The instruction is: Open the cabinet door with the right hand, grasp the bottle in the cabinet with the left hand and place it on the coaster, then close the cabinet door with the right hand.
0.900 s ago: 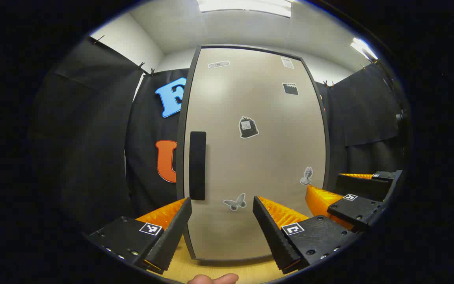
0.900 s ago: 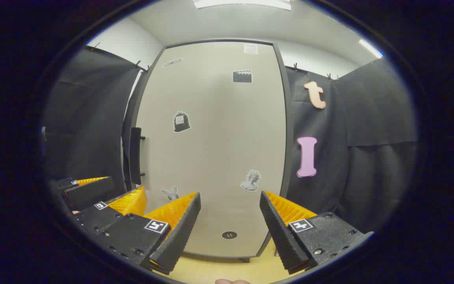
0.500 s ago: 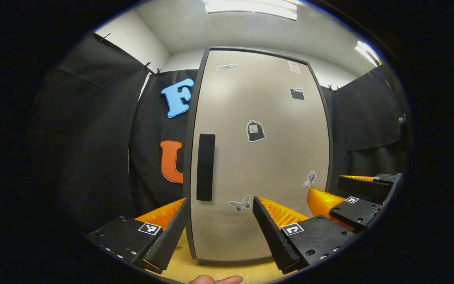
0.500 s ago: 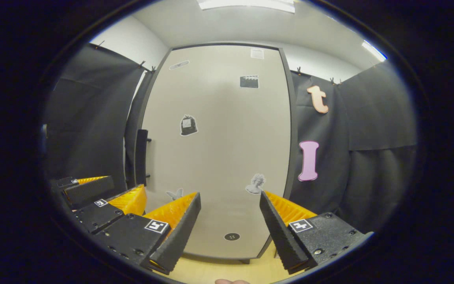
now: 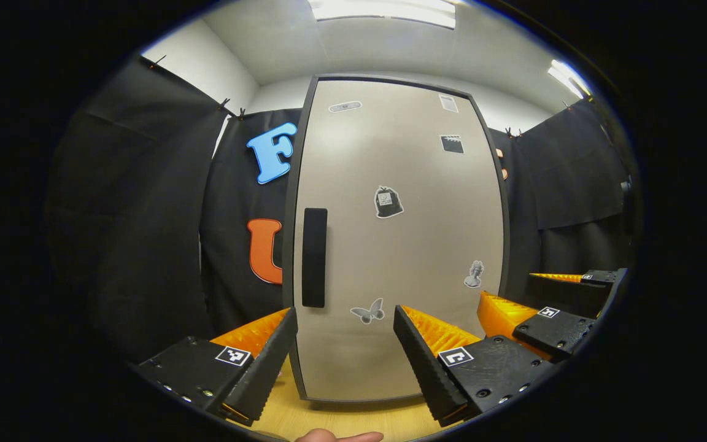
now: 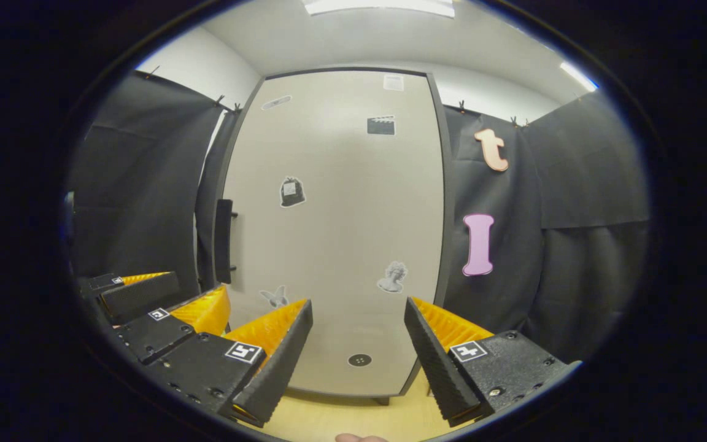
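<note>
In the left gripper view, the left gripper [image 5: 344,319] sits low in front of a tall cabinet [image 5: 292,202] whose door [image 5: 402,245] is closed. Its jaws are spread wide with nothing between them, and they are apart from the door. The door is pale with a dark frame and stands on a light wooden counter [image 5: 353,417]. A dark upright handle [image 5: 314,256] is fixed near the door's left edge, just above the left jaw. Small stickers dot the door, among them a butterfly [image 5: 367,311] low down between the jaws and a dark bag shape [image 5: 386,202] near the middle. The bottle cannot be seen; the closed door hides the inside of the cabinet. To the right and farther off, the right gripper [image 5: 513,288] shows, its jaws also spread and empty. A fingertip [image 5: 338,436] shows at the bottom edge.

In the right gripper view, the right gripper [image 6: 358,319] faces the same closed door [image 6: 341,233], jaws spread, gripping nothing and clear of the door. The handle [image 6: 223,240] stands out from the door's left edge, up and to the left of the jaws. A small dark round thing [image 6: 359,360] lies low between the jaws; whether it is on the door or the counter I cannot tell. The left gripper [image 6: 163,291] shows at lower left, jaws apart.
</note>
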